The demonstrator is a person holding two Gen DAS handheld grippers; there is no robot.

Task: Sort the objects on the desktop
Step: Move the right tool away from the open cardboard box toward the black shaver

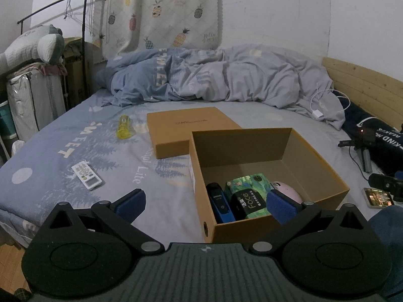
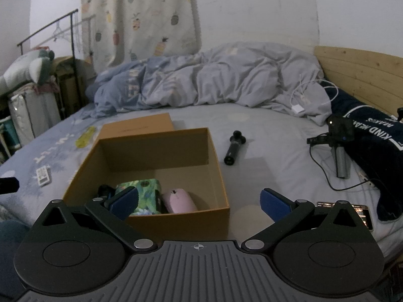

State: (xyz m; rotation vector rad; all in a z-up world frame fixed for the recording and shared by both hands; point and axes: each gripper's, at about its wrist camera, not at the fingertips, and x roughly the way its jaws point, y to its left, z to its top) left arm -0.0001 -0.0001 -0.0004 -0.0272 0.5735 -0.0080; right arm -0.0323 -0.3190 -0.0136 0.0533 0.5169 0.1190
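An open brown cardboard box [image 1: 325,176] [image 2: 216,166] sits on the bed. Inside lie a blue shaver [image 1: 221,204], a green tissue pack [image 1: 248,193] [image 2: 141,188] and a pink mouse [image 1: 287,190] [image 2: 180,200]. Its lid [image 1: 186,128] [image 2: 141,123] lies behind it. A white remote [image 1: 86,175] [image 2: 43,175] and a yellow bottle [image 1: 124,125] [image 2: 85,136] lie left of the box. A black handheld device [image 2: 234,149] lies to its right. My left gripper [image 1: 206,205] is open over the box's near left corner. My right gripper [image 2: 200,201] is open at the box's near right corner. Both are empty.
A rumpled grey-blue duvet [image 1: 214,78] fills the back of the bed. A dark pillow [image 2: 372,136], a small tripod with cables [image 2: 340,151] and a phone [image 2: 362,211] [image 1: 377,197] lie at the right. A wooden headboard [image 2: 362,73] and a clothes rack [image 1: 83,37] border the bed.
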